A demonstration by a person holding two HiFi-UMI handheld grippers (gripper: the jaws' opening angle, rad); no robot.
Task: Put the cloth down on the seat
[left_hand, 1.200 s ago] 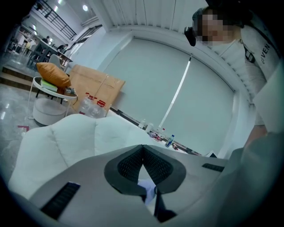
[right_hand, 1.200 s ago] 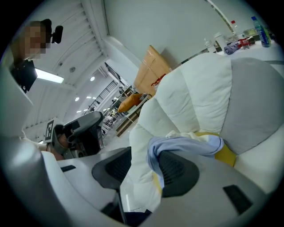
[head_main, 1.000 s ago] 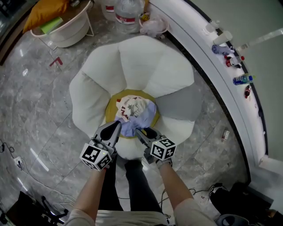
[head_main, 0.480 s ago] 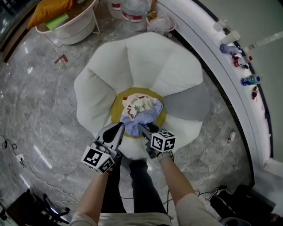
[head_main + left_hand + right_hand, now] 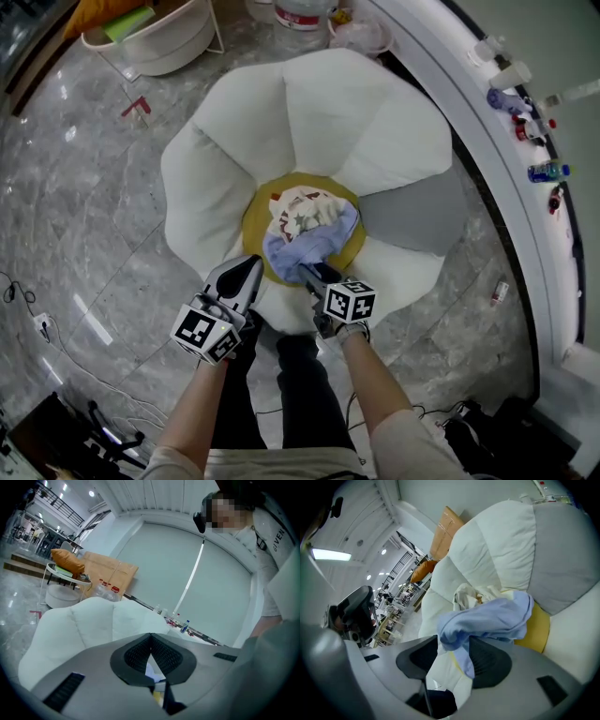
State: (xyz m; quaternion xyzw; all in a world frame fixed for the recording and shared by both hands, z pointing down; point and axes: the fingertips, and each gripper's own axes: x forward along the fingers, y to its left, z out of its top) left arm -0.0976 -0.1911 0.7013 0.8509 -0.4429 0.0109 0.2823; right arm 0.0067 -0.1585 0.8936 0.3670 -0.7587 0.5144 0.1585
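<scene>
A flower-shaped seat (image 5: 309, 112) has white petals, one grey petal and a yellow centre (image 5: 254, 223). A light blue cloth (image 5: 305, 246), bunched with a white and red printed part, lies on that centre. My right gripper (image 5: 308, 272) is at the cloth's near edge. In the right gripper view the blue cloth (image 5: 487, 618) hangs loosely between the jaws of my right gripper (image 5: 453, 641), which have just been opening and stand wide. My left gripper (image 5: 247, 266) sits just left of the cloth over the front petal; its jaws (image 5: 151, 637) meet at the tips with nothing held.
A white basket table (image 5: 173, 42) with an orange cushion stands at the back left, with a big water bottle (image 5: 305, 11) beside it. A curved white ledge (image 5: 487, 131) with small bottles runs along the right. Cables (image 5: 37, 323) lie on the marble floor. The person's legs (image 5: 291, 384) stand against the seat's front.
Both grippers have sunk towards the seat's front edge. The cloth has come down with the right gripper and now rests on the yellow centre. The left gripper has drawn back from it.
</scene>
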